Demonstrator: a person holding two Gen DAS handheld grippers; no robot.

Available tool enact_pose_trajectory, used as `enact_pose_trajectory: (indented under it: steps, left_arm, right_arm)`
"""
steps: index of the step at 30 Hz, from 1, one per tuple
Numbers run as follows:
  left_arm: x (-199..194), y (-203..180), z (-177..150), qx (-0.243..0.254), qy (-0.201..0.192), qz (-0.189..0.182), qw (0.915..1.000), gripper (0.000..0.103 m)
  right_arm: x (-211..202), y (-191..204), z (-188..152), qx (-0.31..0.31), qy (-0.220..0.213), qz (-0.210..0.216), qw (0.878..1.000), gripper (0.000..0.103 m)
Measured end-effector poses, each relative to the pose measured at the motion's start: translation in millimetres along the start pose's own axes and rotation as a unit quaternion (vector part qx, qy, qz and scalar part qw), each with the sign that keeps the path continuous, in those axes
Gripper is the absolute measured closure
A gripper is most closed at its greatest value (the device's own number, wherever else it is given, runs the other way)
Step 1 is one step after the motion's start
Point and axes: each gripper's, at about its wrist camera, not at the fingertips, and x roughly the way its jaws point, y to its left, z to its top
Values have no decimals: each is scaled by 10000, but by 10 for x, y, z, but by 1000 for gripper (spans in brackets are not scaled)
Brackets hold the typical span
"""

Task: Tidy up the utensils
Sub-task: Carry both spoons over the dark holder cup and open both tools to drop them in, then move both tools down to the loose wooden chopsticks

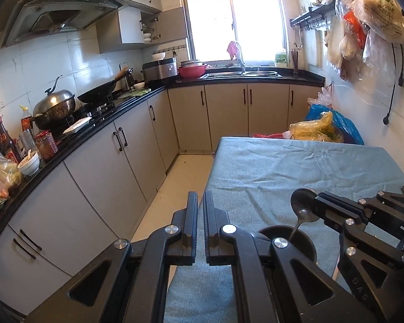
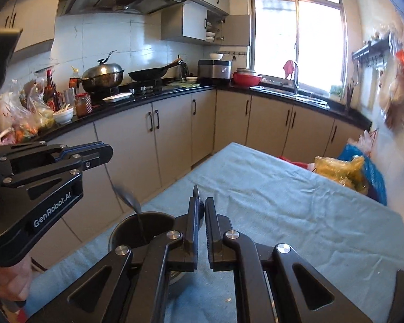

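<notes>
L wrist view: left gripper (image 1: 200,226) nearly closed w/ a thin gap, empty, just left of the black cup (image 1: 307,245); right gripper (image 1: 320,202) pinches a spoon (image 1: 303,206) above the cup.

R wrist view: right gripper (image 2: 202,231) clamps the spoon edge (image 2: 197,192); a second spoon (image 2: 133,204) stands in the cup (image 2: 121,231) on the blue cloth (image 2: 296,215).

Matte black linkage grippers: left gripper (image 1: 200,228), right gripper (image 2: 202,232); silver pivot screws; white "GenRobot.AI" lettering at 9 o'clock; bare-skinned hand (image 2: 14,282).

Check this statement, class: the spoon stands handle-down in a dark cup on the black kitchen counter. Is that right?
Not quite. The spoon does stand handle-down in the dark cup, but the cup sits on the cloth-covered table, not on the black kitchen counter. The left wrist view shows this.
</notes>
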Motion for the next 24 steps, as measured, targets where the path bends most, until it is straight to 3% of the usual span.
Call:
enact_pose_trajectory:
  steps: [2, 12, 14, 18, 21, 24]
  left_arm:
    - [-17, 33, -9, -58, 12, -6, 10000, 91]
    - [-360, 113, -101, -138, -119, -76, 9998, 90]
    - [-494, 95, -200, -107, -127, -198, 9997, 84]
    - [-722, -31, -465, 35, -116, -397, 9991, 81]
    - [-742, -251, -785, 120, 260, -878, 9957, 77]
    - [-600, -551, -1023, 385, 675, -1080, 9911, 77]
  right_arm:
    - [-49, -12, 0, 45, -18, 64, 10000, 97]
    - [-524, -177, 0, 599, -259, 380, 9971, 97]
    - [-705, -258, -79, 825, -320, 481, 9949, 95]
    - [-1171, -419, -363, 1152, -509, 420, 9911, 82]
    - [-1519, -579, -707, 1428, -616, 203, 9876, 77]
    - [-1739, -764, -997, 1658, -544, -92, 9846, 77]
